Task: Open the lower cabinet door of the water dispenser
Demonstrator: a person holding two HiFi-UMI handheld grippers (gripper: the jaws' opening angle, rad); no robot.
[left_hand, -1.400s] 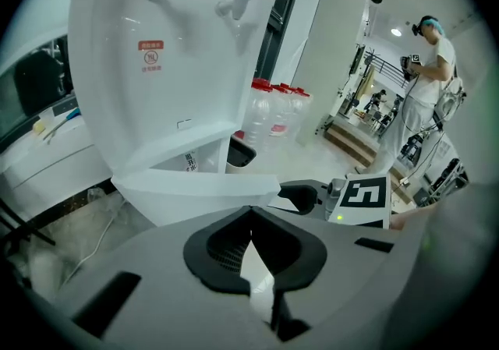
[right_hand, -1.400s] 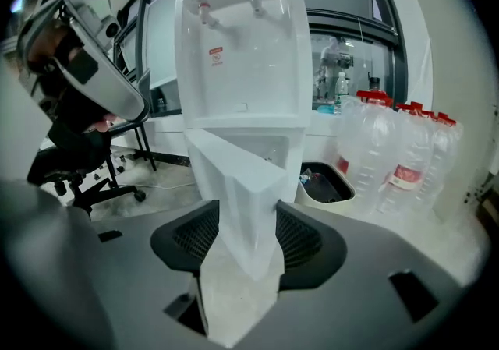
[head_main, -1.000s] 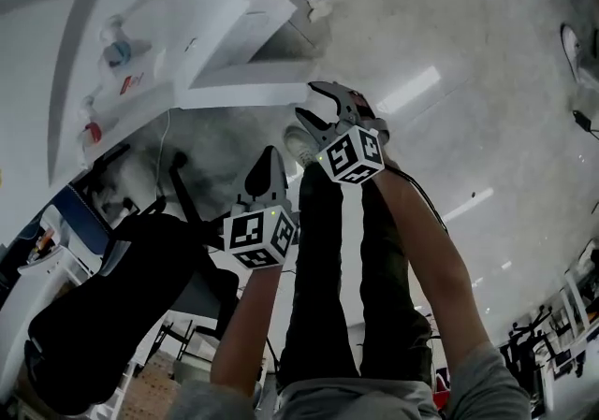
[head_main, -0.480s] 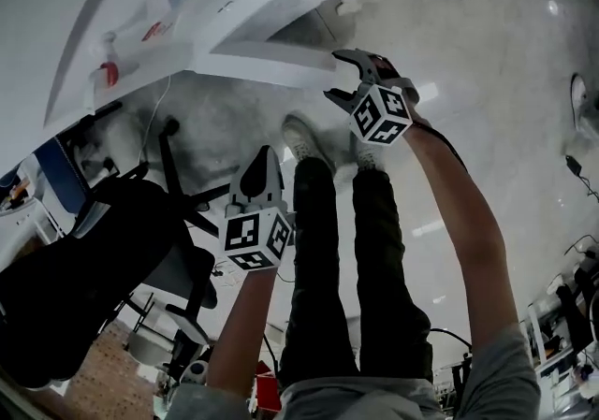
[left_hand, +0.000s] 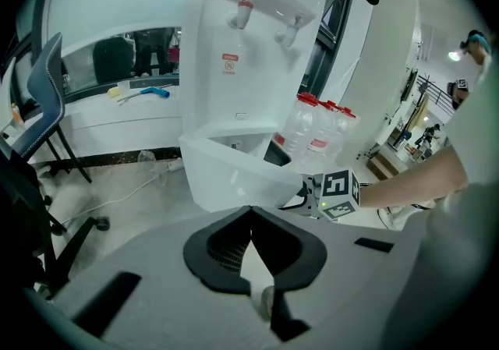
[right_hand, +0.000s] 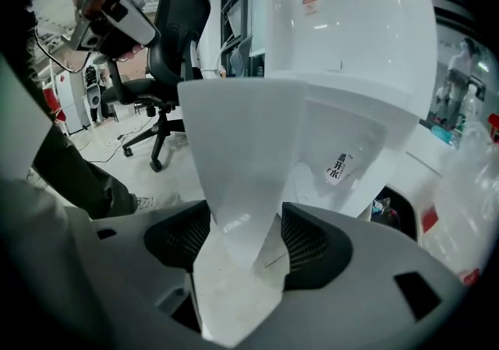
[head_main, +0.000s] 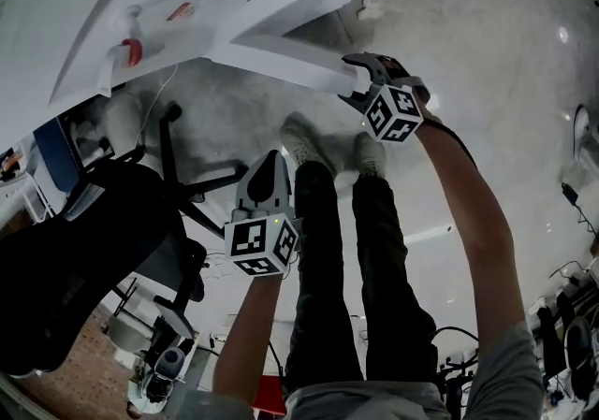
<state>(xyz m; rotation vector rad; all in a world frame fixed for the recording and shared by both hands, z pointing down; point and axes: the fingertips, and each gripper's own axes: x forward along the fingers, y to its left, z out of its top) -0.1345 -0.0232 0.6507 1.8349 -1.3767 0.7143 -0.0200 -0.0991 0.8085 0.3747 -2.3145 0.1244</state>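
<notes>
At the left a black chair point(head_main: 75, 259) stands on the floor, and its base point(head_main: 211, 180) reaches toward the dispenser point(left_hand: 234, 52). The left gripper point(head_main: 270, 161) hovers above the floor, jaws together, nothing in them. The lower door point(head_main: 281, 63) is swung well out from the dispenser's foot. Its free edge sits between the jaws of the right gripper point(head_main: 352, 79) — they stand very wide and, I think, do not press on it.

So the door looks nearly open. To finish well, I would follow the door's arc round the hinge and not pull straight. To let go, I would draw the jaws straight off the edge. The person's shoes point(head_main: 304, 139), a white cable point(left_hand: 117, 194) and the chair base lie near the swing; water bottles point(left_hand: 316, 134) stand beside the dispenser.
</notes>
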